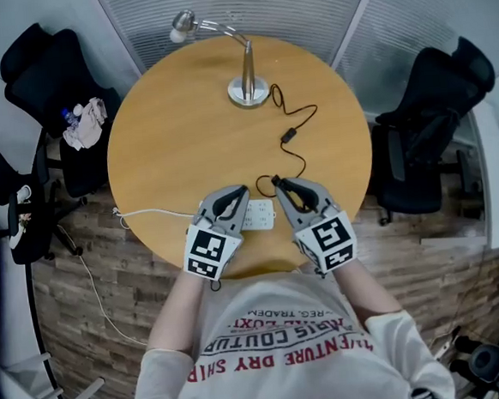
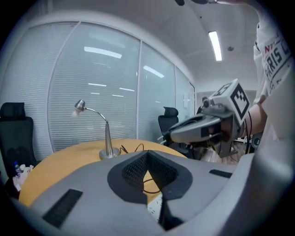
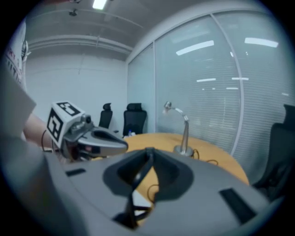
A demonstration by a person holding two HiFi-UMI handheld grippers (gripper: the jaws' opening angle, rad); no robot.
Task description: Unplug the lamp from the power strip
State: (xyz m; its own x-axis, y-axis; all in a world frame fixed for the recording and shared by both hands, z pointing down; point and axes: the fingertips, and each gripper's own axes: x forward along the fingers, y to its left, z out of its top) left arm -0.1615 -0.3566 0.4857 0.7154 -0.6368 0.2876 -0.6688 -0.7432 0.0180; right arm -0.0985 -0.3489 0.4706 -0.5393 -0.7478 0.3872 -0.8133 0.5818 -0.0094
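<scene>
A silver desk lamp [image 1: 249, 89] stands at the far side of the round wooden table [image 1: 176, 140]. Its black cord [image 1: 289, 135] winds toward me to a white power strip [image 1: 258, 217] at the near edge. My left gripper [image 1: 239, 192] rests over the strip's left part, tips together and holding nothing I can see. My right gripper [image 1: 279, 184] is at the strip's right end, shut on the lamp's plug where the cord ends. In the right gripper view a thin black piece runs down the gap behind the tips [image 3: 150, 151], above the strip [image 3: 138, 199]. The left gripper view shows its tips [image 2: 147, 153] meeting.
A white cable [image 1: 152, 213] leaves the strip and drops over the table's left edge. Black office chairs stand at the left [image 1: 59, 76] and right [image 1: 429, 128]. Glass walls with blinds lie behind the table. My torso is close to the near edge.
</scene>
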